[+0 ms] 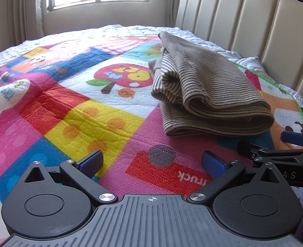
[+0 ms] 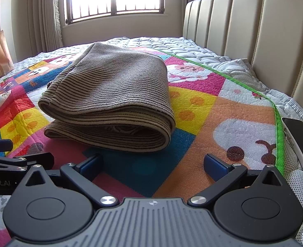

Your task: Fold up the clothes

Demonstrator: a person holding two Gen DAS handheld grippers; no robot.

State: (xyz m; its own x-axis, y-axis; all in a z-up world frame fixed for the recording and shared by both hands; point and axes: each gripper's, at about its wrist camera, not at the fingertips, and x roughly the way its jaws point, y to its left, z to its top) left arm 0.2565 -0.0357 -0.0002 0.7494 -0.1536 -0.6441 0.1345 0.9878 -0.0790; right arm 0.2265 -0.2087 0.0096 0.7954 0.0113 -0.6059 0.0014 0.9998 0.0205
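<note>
A brown striped garment [image 1: 205, 88] lies folded in a thick bundle on the colourful play mat [image 1: 79, 107] on the bed. My left gripper [image 1: 152, 161] is open and empty, low over the mat, short of the garment and to its left. In the right wrist view the garment [image 2: 112, 103] lies just ahead, its folded edge facing me. My right gripper [image 2: 153, 163] is open and empty, just in front of that edge. The right gripper's fingers show at the right edge of the left wrist view [image 1: 293, 139].
The padded beige headboard [image 2: 254, 30] runs along the right side. A phone [image 2: 299, 142] lies at the mat's right edge. A white cloth [image 1: 5, 94] lies on the left. A window and curtains stand at the far end.
</note>
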